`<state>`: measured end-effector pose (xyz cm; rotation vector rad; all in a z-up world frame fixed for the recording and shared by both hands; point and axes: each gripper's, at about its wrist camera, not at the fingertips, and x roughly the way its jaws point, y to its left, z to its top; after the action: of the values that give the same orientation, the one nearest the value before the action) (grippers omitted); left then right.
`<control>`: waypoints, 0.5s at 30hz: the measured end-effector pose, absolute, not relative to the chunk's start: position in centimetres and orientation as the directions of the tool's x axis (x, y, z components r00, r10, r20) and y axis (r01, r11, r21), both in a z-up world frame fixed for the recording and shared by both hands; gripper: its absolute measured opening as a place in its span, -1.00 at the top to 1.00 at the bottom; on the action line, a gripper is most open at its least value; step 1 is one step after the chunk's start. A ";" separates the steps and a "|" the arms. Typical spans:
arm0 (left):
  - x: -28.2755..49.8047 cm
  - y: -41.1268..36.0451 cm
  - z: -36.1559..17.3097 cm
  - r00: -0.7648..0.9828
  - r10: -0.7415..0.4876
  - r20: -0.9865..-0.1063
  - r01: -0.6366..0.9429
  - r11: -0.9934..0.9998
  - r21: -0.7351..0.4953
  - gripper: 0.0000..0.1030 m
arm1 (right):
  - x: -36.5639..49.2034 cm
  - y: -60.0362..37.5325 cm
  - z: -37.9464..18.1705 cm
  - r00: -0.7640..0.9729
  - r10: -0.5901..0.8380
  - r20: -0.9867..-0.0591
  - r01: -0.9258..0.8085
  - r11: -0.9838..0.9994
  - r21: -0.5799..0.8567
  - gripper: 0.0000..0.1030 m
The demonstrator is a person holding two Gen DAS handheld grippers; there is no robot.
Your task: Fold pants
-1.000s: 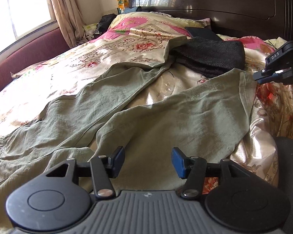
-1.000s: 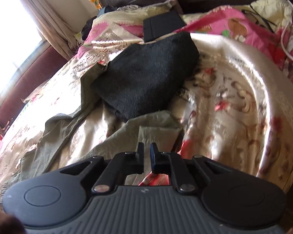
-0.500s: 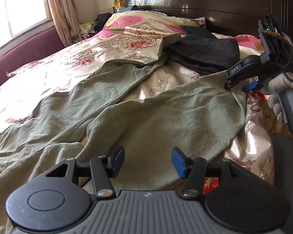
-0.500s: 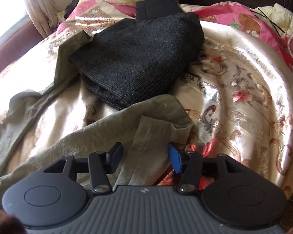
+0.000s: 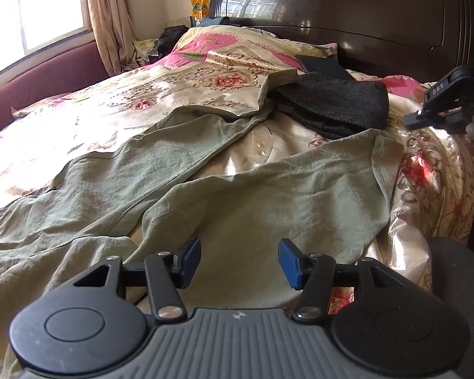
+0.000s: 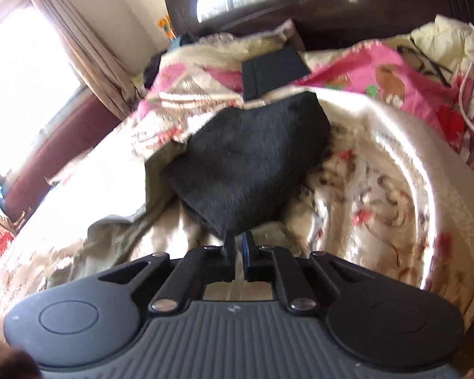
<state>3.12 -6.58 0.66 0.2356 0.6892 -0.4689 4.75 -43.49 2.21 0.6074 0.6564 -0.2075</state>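
Observation:
Light green pants (image 5: 180, 195) lie spread on the floral bedspread, the two legs running away toward the headboard. My left gripper (image 5: 239, 260) is open and empty, low over the near leg. My right gripper (image 6: 239, 246) is shut with nothing visibly between the fingers, raised above the bed; it also shows at the right edge of the left wrist view (image 5: 442, 107), above the far hem of the near leg (image 5: 382, 158). In the right wrist view, only wrinkled parts of the pants (image 6: 117, 237) show beyond the fingers.
A folded dark grey knit garment (image 5: 331, 107) lies near the pant hems, with a flat black item (image 6: 273, 71) behind it. A dark wooden headboard (image 5: 347, 12) stands at the back. A window and curtain (image 5: 107, 19) are at the left.
My right gripper opened over the pant hem half a second ago, then shut and lifted back away from it. My left gripper stayed open in about the same place.

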 end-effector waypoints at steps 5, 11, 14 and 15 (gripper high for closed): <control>2.4 -6.9 0.4 0.666 -0.332 -0.667 0.503 0.861 0.073 -0.32 | 6.1 -40.8 -1.2 0.703 0.052 -0.709 0.405 0.790 0.459 0.44; 2.3 -6.1 0.0 0.667 -0.333 -0.666 0.487 0.872 0.051 -0.33 | 9.1 -39.4 -2.7 0.634 -0.081 -0.769 0.528 0.772 0.354 0.17; 2.4 -5.6 -0.3 0.664 -0.341 -0.665 0.478 0.878 0.027 -0.33 | 10.1 -38.8 -3.2 0.590 -0.153 -0.793 0.545 0.800 0.251 0.16; 2.4 -5.4 -0.4 0.661 -0.348 -0.665 0.476 0.879 0.013 -0.33 | 10.2 -38.5 -3.3 0.580 -0.165 -0.798 0.539 0.812 0.224 0.14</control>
<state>2.42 -5.35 -0.36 0.1926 0.7084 -0.4690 10.21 -38.46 -3.32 0.4793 0.8607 -0.4303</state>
